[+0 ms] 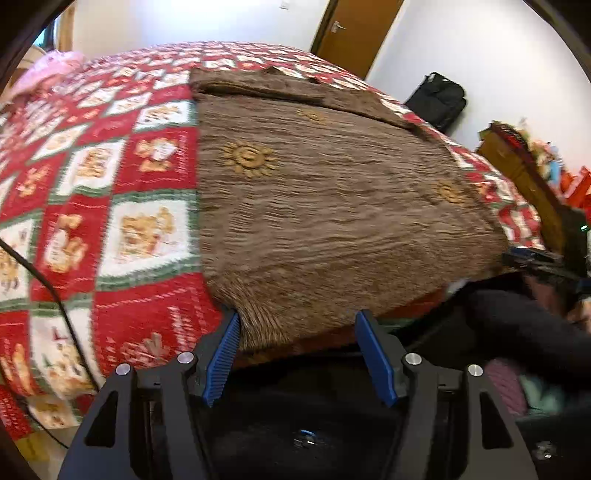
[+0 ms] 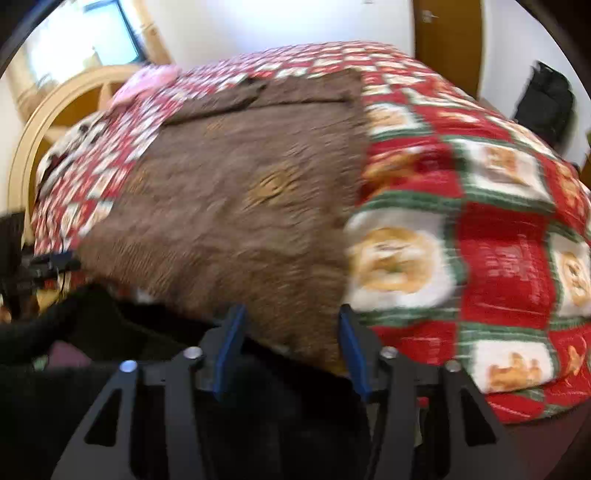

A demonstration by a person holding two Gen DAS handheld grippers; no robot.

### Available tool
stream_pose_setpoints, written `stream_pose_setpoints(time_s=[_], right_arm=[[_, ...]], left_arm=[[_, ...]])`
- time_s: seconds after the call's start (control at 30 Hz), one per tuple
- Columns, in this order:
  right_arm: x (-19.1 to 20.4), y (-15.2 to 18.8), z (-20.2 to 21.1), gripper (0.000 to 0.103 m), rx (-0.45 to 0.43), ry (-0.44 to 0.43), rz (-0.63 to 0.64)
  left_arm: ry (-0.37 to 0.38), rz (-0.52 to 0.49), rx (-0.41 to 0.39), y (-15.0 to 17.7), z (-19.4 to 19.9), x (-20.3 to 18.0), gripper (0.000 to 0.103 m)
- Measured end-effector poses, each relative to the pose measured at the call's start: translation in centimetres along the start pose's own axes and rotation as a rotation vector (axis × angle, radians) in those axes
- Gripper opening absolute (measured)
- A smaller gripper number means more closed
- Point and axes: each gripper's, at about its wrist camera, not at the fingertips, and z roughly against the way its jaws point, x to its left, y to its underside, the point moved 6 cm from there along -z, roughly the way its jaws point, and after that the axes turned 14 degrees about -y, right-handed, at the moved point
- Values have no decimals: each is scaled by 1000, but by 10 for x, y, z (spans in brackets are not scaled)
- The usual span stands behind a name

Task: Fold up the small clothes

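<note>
Both claws, left [image 1: 297, 325] & right [image 2: 290, 319], spread wide, straddling brown garment [image 1: 332, 206] hem corners just ahead; clamp next, then fold fwd.

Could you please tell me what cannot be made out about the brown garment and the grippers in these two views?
- Left wrist view: brown garment near hem hidden behind the open left gripper.
- Right wrist view: motion blur smears its pattern; hem drops behind the open right gripper.
- Both views: the garment's underside against the quilt.

White walls [image 1: 498, 55], wooden door [image 1: 354, 33], window [image 2: 81, 40].
</note>
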Motion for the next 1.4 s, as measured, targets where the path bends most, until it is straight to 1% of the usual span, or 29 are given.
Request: stream_pose_setpoints(time_s=[0.07,0.1,0.13,0.17,0.2,0.23,0.3,0.37,0.47,0.57,0.6,0.63,0.7,0.77,0.83,0.9,0.97,1.0,1.03,1.07,1.13,1.17,1.2,1.23,1.27,1.3,1.33,1.37,1.4], right_arm=[[1,0,-4,46,12,37,20],[-3,0,-5,41,13,40,7],[-7,0,-5,31,12,36,-14],[-12,1,-6,26,12,22,-42],[-17,1,-7,13,12,-24,-85],[-19,3,-6,11,7,-62,-122],[-20,1,-5,11,8,-98,-156],[-12,-5,1,11,0,-129,-141],[4,-27,18,10,-44,-221,-137],[10,-63,31,10,-106,-314,-159],[9,-80,33,10,-129,-340,-178],[7,-95,33,10,-147,-350,-189],[-2,-129,29,10,-187,-333,-204],[-18,-156,21,10,-208,-325,-234],[-38,-180,7,10,-219,-269,-250],[-58,-197,-7,10,-220,-237,-275],[-76,-206,-25,10,-208,-220,-319],[-84,-209,-35,10,-196,-197,-342],[-85,-211,-39,10,-193,-159,-334],[-77,-212,-38,12,-199,-141,-286],[-38,-212,-32,15,-202,-191,-135],[-14,-210,-33,19,-189,-227,-64],[16,-205,-36,40,-171,-284,9],[42,-200,-39,78,-163,-337,61],[68,-195,-44,93,-158,-402,118],[98,-186,-51,103,-139,-463,189],[120,-177,-59,103,-98,-504,247],[146,-164,-71,103,-34,-553,317],[171,-151,-83,100,28,-597,388]], left_arm=[[-16,-12,0,1,-2,-1,64],[-19,-9,1,1,-3,-1,60],[-32,-5,-2,1,-4,0,55],[-52,-4,-7,0,-4,2,42],[-69,-2,-9,-1,-4,5,24],[-79,10,-5,-2,-4,9,17],[-58,42,16,-4,-4,14,12],[-49,48,9,-9,1,16,10],[-46,56,-24,-25,11,15,10],[-34,75,-86,-57,27,16,9],[-26,90,-110,-72,32,18,9],[-23,103,-134,-88,35,20,9],[-42,116,-181,-119,39,26,9],[-76,122,-228,-153,37,34,9],[-122,132,-248,-182,26,43,9],[-169,130,-266,-204,16,53,9],[-159,131,-277,-221,9,62,9],[-157,120,-277,-225,7,65,9],[-169,101,-280,-227,7,68,9],[-176,83,-290,-227,9,70,9],[-196,40,-309,-222,15,73,10],[-209,26,-312,-218,16,76,10],[-222,17,-311,-214,17,80,10],[-239,19,-307,-207,19,84,10],[-253,28,-303,-202,20,89,10],[-267,46,-296,-197,21,94,10],[-278,66,-284,-190,22,100,10],[-288,80,-276,-184,24,105,10],[-301,93,-269,-178,26,110,10]])
